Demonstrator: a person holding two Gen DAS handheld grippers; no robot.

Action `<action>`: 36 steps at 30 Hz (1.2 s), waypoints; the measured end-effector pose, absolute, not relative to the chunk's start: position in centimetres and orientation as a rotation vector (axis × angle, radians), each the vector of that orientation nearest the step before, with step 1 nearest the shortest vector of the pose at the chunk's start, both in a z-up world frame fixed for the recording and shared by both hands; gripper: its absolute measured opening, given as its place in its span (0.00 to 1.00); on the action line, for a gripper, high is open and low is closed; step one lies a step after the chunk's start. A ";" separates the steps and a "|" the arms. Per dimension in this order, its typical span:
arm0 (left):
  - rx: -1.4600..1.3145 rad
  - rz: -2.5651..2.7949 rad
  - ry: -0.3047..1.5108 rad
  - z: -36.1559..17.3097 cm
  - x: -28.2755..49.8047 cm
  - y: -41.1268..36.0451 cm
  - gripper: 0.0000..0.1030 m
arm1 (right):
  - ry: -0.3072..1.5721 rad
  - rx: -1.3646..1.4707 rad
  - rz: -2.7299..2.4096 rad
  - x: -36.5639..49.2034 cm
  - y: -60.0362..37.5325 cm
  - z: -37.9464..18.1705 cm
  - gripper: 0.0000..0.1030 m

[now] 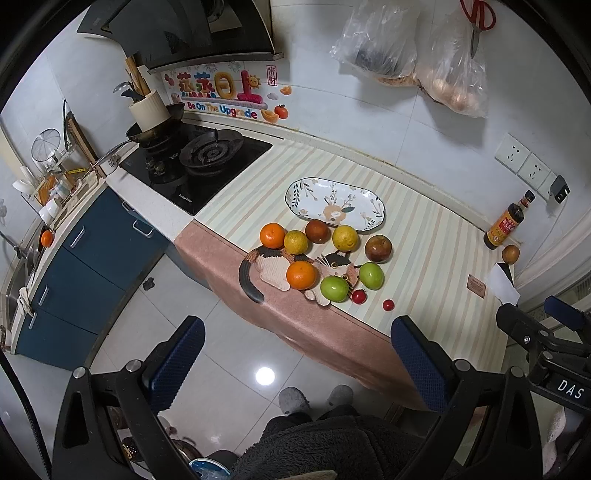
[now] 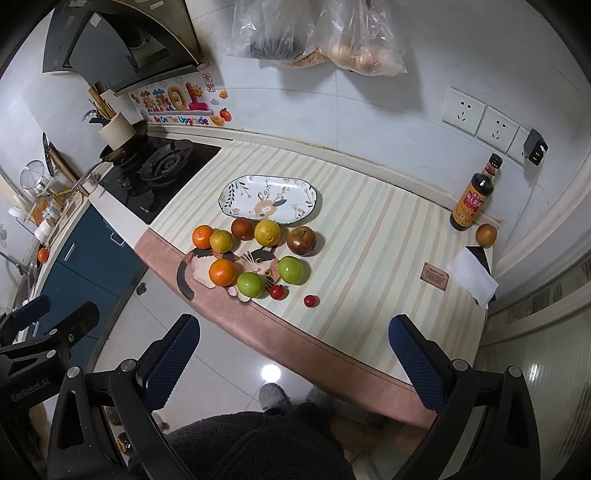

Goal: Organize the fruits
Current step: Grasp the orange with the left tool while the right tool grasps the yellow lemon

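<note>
An empty oval patterned plate (image 1: 334, 203) (image 2: 269, 199) lies on the striped counter. In front of it sit several fruits: oranges (image 1: 301, 275) (image 2: 222, 272), yellow citrus (image 1: 345, 238) (image 2: 267, 232), a brown apple (image 1: 378, 248) (image 2: 301, 240), two green apples (image 1: 334, 289) (image 2: 251, 284) and two small red tomatoes (image 1: 388, 305) (image 2: 311, 301). Some rest on a cat-shaped mat (image 1: 269, 264) (image 2: 255, 262). My left gripper (image 1: 297, 363) and right gripper (image 2: 293, 360) are both open and empty, held back from the counter's front edge, above the floor.
A gas stove (image 1: 199, 162) with a pan is at the left. A sauce bottle (image 2: 474, 195) and a brown fruit (image 2: 485, 235) stand at the back right, near white tissue (image 2: 472, 277). Plastic bags (image 2: 317, 33) hang on the wall.
</note>
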State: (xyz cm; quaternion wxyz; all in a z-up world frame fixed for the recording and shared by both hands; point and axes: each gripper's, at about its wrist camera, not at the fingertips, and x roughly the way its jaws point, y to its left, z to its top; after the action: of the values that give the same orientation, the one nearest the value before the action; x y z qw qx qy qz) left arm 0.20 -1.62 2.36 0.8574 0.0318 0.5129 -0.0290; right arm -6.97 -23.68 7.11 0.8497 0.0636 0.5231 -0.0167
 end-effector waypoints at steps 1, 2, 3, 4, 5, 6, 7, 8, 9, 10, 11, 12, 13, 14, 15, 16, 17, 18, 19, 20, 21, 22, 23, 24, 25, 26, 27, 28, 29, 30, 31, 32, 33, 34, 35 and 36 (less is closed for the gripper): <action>0.067 -0.061 1.078 2.4 0.2 -1.6 1.00 | 1.101 0.136 -0.034 -7.0 -23.7 7.2 1.00; 0.067 -0.062 1.077 2.5 0.2 -1.7 1.00 | 1.099 0.137 -0.033 -7.0 -23.8 7.2 1.00; 0.067 -0.061 1.076 2.6 0.3 -1.8 1.00 | 1.098 0.138 -0.032 -7.0 -23.9 7.3 1.00; 0.068 -0.060 1.075 2.6 0.4 -1.9 1.00 | 1.097 0.140 -0.032 -7.1 -23.8 7.3 1.00; 0.067 -0.060 1.074 2.6 0.2 -1.8 1.00 | 1.096 0.145 -0.032 -7.0 -23.9 7.3 1.00; 0.064 -0.058 1.068 2.7 0.2 -1.8 1.00 | 1.095 0.152 -0.031 -7.0 -24.0 7.2 1.00; 0.065 -0.050 1.055 2.7 0.3 -1.8 1.00 | 1.089 0.166 -0.026 -7.4 -24.2 7.2 1.00; 0.072 -0.036 1.037 2.6 0.5 -1.9 1.00 | 1.082 0.183 -0.020 -7.3 -24.5 6.8 1.00; 0.084 -0.017 1.023 2.5 0.7 -1.8 1.00 | 1.079 0.194 -0.019 -7.0 -24.8 6.5 1.00; 0.092 0.000 1.009 2.3 1.0 -1.8 1.00 | 1.080 0.201 -0.021 -6.7 -25.0 6.0 1.00; 0.104 0.019 0.990 2.1 1.5 -1.8 1.00 | 1.084 0.212 -0.018 -6.2 -25.2 5.3 1.00; 0.119 0.042 0.981 1.7 1.9 -1.6 1.00 | 1.088 0.227 -0.013 -5.7 -25.5 4.6 1.00; 0.132 0.065 0.969 1.3 2.5 -1.5 1.00 | 1.097 0.241 -0.008 -5.0 -25.8 3.8 1.00; 0.147 0.092 0.952 1.0 3.1 -1.5 1.00 | 1.105 0.255 0.000 -4.3 -26.1 2.7 1.00; 0.174 0.129 0.942 0.4 3.8 -1.3 1.00 | 1.114 0.271 0.009 -3.5 -26.3 1.7 1.00; 0.198 0.158 0.936 -0.2 4.5 -1.2 1.00 | 1.128 0.281 0.013 -2.7 -26.5 0.5 1.00; 0.219 0.183 0.928 -0.7 5.2 -0.9 1.00 | 1.147 0.289 0.020 -1.9 -26.6 -0.7 1.00; 0.240 0.211 0.929 -1.4 6.1 -0.6 1.00 | 1.162 0.298 0.035 -1.0 -26.5 -1.9 1.00; 0.254 0.229 0.936 -2.1 6.8 -0.2 1.00 | 1.175 0.302 0.044 0.0 -26.4 -3.2 1.00; 0.262 0.239 0.947 -2.8 7.7 0.3 1.00 | 1.193 0.301 0.044 0.9 -26.3 -4.5 1.00; 0.267 0.244 0.961 -3.5 8.7 0.8 1.00 | 1.209 0.305 0.047 1.8 -26.1 -5.6 1.00; 0.272 0.247 0.977 -4.3 9.5 1.4 1.00 | 1.220 0.321 0.055 2.7 -25.8 -6.7 1.00; 0.282 0.244 1.001 -5.2 10.7 1.8 1.00 | 1.232 0.334 0.055 3.5 -25.6 -7.7 1.00; 0.288 0.239 1.015 -6.0 11.4 2.3 1.00 | 1.243 0.342 0.047 4.3 -25.3 -8.8 1.00; 0.294 0.236 1.030 -6.8 12.2 2.7 1.00 | 1.247 0.354 0.040 5.2 -25.1 -9.8 1.00; 0.293 0.225 1.054 -7.8 13.6 3.3 1.00 | 1.247 0.362 0.028 6.1 -24.8 -10.8 1.00; 0.284 0.210 1.078 -8.7 14.5 3.8 1.00 | 1.254 0.370 0.010 7.1 -24.6 -11.8 1.00; 0.271 0.194 1.106 -9.8 15.8 4.4 1.00 | 1.263 0.383 -0.006 7.9 -24.4 -12.8 1.00; 0.258 0.175 1.137 -10.9 17.2 5.1 1.00 | 1.269 0.404 -0.013 8.7 -24.1 -13.6 1.00; 0.244 0.153 1.167 -12.0 18.5 5.6 0.99 | 1.273 0.434 -0.025 9.8 -24.0 -14.7 1.00; 0.229 0.126 1.197 -13.1 19.8 6.2 0.99 | 1.276 0.466 -0.040 11.0 -23.7 -15.8 1.00; 0.205 0.093 1.232 -14.4 21.2 6.8 0.98 | 1.277 0.495 -0.054 12.1 -23.4 -16.8 0.99; 0.186 0.064 1.267 -15.7 22.7 7.4 0.94 | 1.281 0.516 -0.071 13.1 -23.2 -17.6 0.98; 0.176 0.036 1.295 -16.9 23.6 7.4 0.89 | 1.288 0.548 -0.088 14.3 -22.8 -18.6 0.96; 0.155 -0.007 1.342 -18.5 25.2 7.9 0.87 | 1.291 0.582 -0.094 15.5 -22.3 -19.5 0.93; 0.145 -0.028 1.377 -19.7 26.3 7.9 0.82 | 1.290 0.605 -0.100 16.5 -22.0 -20.0 0.91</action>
State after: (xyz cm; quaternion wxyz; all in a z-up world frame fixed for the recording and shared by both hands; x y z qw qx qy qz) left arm 26.31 7.89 -19.73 0.7697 0.0669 0.6347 -0.0131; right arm 16.46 -21.98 -20.05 0.7555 0.2776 0.5917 -0.0460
